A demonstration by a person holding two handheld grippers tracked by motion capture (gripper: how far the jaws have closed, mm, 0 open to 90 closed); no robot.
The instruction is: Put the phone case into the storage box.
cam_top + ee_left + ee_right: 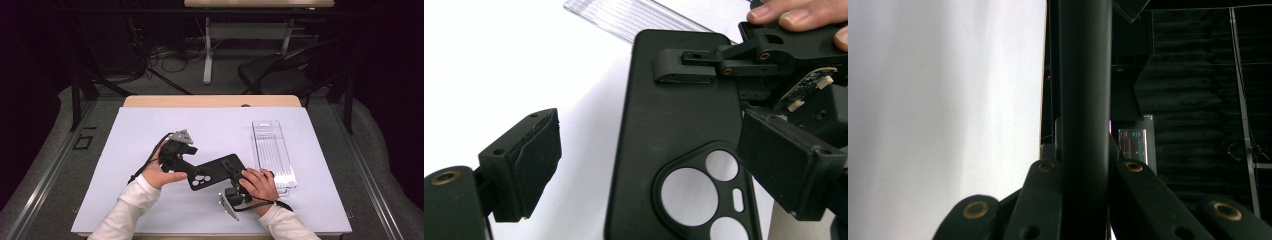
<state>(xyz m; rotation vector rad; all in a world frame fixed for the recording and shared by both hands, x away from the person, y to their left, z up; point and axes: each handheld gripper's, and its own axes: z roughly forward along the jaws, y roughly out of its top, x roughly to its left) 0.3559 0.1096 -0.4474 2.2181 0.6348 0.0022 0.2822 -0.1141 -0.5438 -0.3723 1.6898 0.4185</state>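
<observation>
The matte black phone case with the rounded camera cut-outs (216, 172) is being held just above the pale sheet covering the wooden table (150, 210), near the person's edge and just left of the clear ribbed plastic packaging tray (273, 150); the right gripper (233, 171) is pinching it by one long edge, its 2 jaws closed flat on either face of the case, which is running up between them edge-on in the right gripper view (1084, 90); in the left gripper view the same jaws are showing clamped across the case (674, 125) at its far end. The left gripper (649, 165) is standing wide open at the camera end of the case, 1 pad (534, 160) off to the bare side and the other (789, 165) hanging over the opposite edge, gripping nothing as far as can be seen. The step in hand looks like a handover or a 2-point hold — so the left gripper should be sliding in until both pads are bracketing the case's width squarely, away from the thin bridges around the cut-outs; it should be closing gently, since a soft shell of this kind would probably flex; the right gripper should be keeping its clamp until the left one is firmly seated — otherwise the case may pivot and drop onto the sheet.
</observation>
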